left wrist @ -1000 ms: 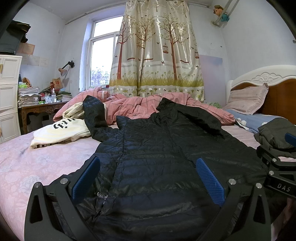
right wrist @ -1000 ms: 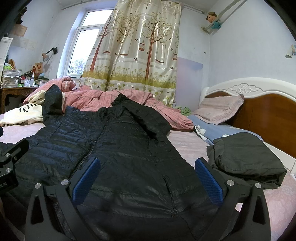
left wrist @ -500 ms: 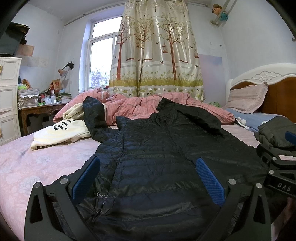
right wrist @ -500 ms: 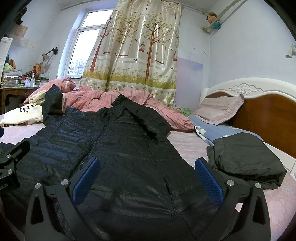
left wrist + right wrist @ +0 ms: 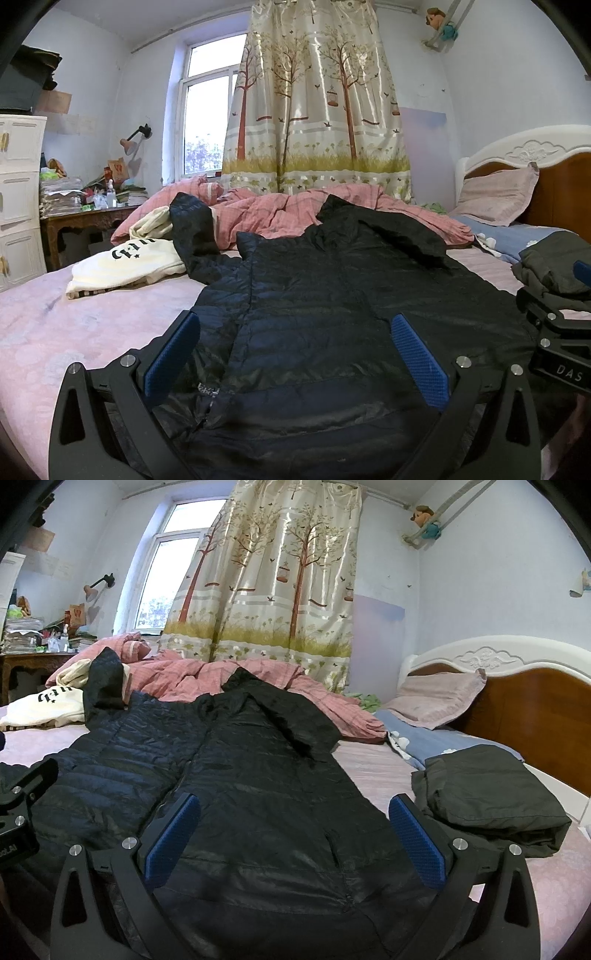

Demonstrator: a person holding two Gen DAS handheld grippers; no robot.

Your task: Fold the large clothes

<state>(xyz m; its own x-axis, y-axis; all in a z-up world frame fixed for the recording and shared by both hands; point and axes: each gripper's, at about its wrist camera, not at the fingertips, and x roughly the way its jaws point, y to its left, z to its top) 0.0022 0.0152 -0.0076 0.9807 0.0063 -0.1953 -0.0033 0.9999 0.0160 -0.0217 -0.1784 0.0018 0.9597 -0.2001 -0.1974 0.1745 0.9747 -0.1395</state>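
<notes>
A large black quilted down jacket (image 5: 314,306) (image 5: 240,775) lies spread flat on the pink bed, hem toward me, hood and one sleeve toward the far quilt. My left gripper (image 5: 295,354) hovers open over the hem's left half, blue pads wide apart, nothing between them. My right gripper (image 5: 293,834) stands open over the hem's right half, likewise empty. The right gripper's body shows at the right edge of the left wrist view, and the left gripper's body at the left edge of the right wrist view.
A folded dark garment (image 5: 487,801) lies on the bed to the right, near the wooden headboard (image 5: 524,705) and pillow (image 5: 439,698). A cream sweatshirt (image 5: 125,266) lies far left. A crumpled pink quilt (image 5: 280,214) sits behind the jacket. A cluttered desk (image 5: 85,218) and white drawers (image 5: 18,199) stand left.
</notes>
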